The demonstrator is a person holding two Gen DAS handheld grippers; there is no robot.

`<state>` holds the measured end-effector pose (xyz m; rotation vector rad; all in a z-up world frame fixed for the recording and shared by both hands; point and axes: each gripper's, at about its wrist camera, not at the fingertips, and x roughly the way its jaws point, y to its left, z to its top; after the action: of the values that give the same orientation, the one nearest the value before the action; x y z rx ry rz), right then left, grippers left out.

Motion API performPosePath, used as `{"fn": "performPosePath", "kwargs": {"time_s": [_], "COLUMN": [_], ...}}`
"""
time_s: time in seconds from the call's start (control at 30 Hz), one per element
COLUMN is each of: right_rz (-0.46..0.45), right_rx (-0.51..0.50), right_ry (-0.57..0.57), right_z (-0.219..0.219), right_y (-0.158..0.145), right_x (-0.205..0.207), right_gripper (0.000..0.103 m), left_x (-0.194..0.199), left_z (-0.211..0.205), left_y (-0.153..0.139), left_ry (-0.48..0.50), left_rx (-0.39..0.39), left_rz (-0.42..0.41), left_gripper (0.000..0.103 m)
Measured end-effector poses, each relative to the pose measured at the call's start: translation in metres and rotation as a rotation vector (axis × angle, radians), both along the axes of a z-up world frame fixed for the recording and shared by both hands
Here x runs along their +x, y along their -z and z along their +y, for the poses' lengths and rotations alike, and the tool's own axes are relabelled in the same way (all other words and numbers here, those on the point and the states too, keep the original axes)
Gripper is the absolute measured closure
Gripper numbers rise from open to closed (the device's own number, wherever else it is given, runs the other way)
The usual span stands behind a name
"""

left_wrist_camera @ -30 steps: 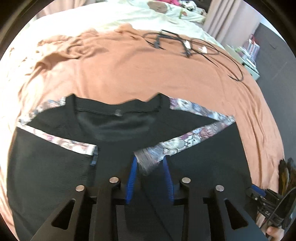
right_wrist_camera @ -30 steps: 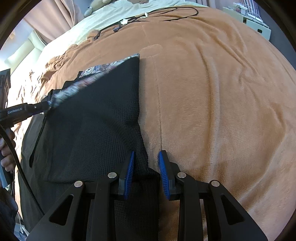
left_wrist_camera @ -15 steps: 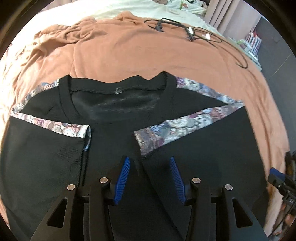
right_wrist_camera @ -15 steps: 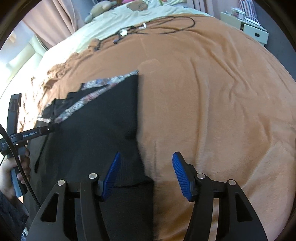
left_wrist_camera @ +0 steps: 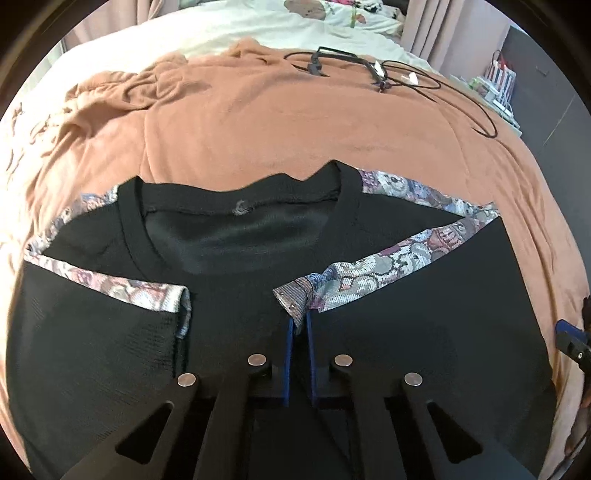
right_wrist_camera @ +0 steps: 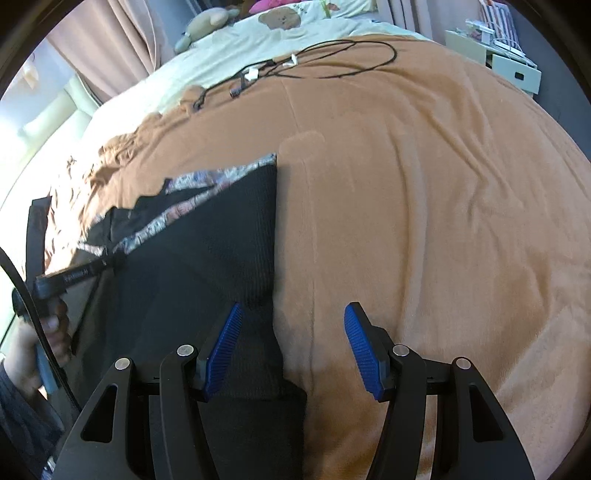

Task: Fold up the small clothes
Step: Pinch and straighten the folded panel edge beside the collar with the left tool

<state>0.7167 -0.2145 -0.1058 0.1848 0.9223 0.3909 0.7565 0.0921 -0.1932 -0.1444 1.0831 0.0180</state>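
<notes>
A black shirt (left_wrist_camera: 229,354) lies flat on a brown blanket (left_wrist_camera: 295,122) that covers a bed, its neckline pointing away from the left wrist camera. Both of its 2 sleeves are folded inward over the chest, each edged with a floral patterned cuff (left_wrist_camera: 373,273) (greys, pinks and blues). The right sleeve's cuff ends near the middle of the shirt, and the left sleeve's cuff (left_wrist_camera: 122,286) ends a little short of it, with bare black fabric between them.

The left gripper (left_wrist_camera: 298,325) is pinched on the inner end of the right sleeve's cuff, its blue pads pressed nearly together with the patterned fabric caught between them. In the right wrist view the same gripper (right_wrist_camera: 110,258) reaches in from the left, held by a hand (right_wrist_camera: 44,332).

The right gripper (right_wrist_camera: 291,325) has its jaws spread wide and grips nothing. It hovers over the shirt's right edge, 1 blue pad above the black fabric and the other above the blanket.

Farther up the bed, black cables (left_wrist_camera: 388,74) lie looped on the blanket, and beyond them is a pale sheet (right_wrist_camera: 207,66) with a soft toy (right_wrist_camera: 205,26).
</notes>
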Motion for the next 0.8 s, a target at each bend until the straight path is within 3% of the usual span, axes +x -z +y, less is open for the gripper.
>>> {"fn": "performPosePath", "kwargs": {"time_s": [0.23,0.43,0.57,0.8], "right_rz": [0.005,-0.001,0.022,0.012], "right_rx": [-0.132,-0.197,-0.155,-0.113], "right_ry": [-0.075,-0.036,0.013,-0.013], "right_z": [0.025,0.022,0.015,0.015], "right_y": [0.020,0.026,0.024,0.007], "right_x": [-0.008,-0.008,-0.007,-0.018], "right_gripper": [0.047,0.053,0.056,0.057], "left_x": [0.003,0.003,0.000,-0.014], "left_z": [0.008,0.008,0.006,0.016], "left_y": [0.002,0.006,0.004,-0.007], "left_ry": [-0.011,-0.011,-0.004,-0.035], "left_rx": [0.032,0.007,-0.030,-0.059], "left_rz": [-0.005,-0.002,0.018,0.031], "left_gripper": [0.096,0.095,0.093,0.093]}}
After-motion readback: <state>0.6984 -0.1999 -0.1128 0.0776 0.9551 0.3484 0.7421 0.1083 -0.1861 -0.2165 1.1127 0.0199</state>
